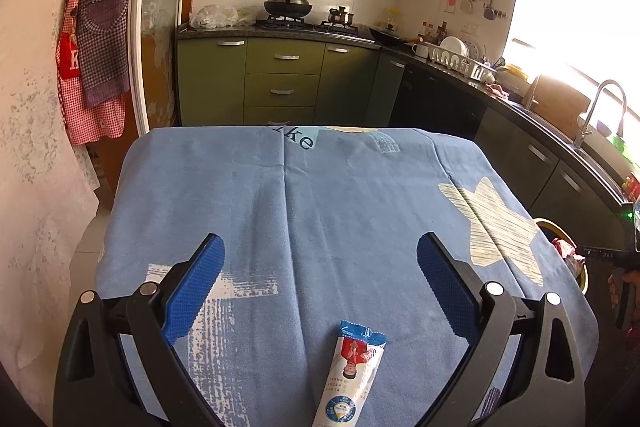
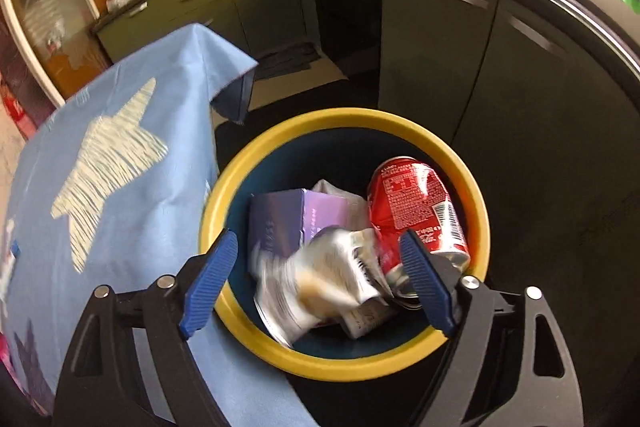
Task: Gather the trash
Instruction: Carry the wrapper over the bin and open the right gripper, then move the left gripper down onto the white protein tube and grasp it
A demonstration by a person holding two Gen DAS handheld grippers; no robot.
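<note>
A blurred silver wrapper (image 2: 320,279) sits between the tips of the right claw (image 2: 320,247), inside the bin (image 2: 240,171); neither blue pad touches it, and the claw stands wide. Whether the wrapper is in the air or already lying on the other trash cannot be told through the blur. Just beyond it, further from the claw, lie a purple box (image 2: 288,223) and, behind the right fingertip, a red can (image 2: 416,203), both in the bin. A white crumpled piece (image 2: 340,193) shows between box and can. The bin's yellow rim passes under both fingertips; it stands on the floor, just beside the hanging edge of the blue cloth (image 2: 120,207) to the claw's left. Dark cabinets (image 2: 460,67) rise past the bin.

The left claw (image 1: 320,255) is also wide, with nothing between its pads, above the cloth-covered table (image 1: 360,187). A white and blue tube (image 1: 352,375) lies on the cloth, below the fingertips and close to the camera, nearer the right finger, touching neither. Far to this claw's right, off the table's edge, part of the bin rim and a hand (image 1: 624,283) on the other claw show. Beyond the table stand green cabinets (image 1: 280,83) and a wok (image 1: 288,5) on the stove.
</note>
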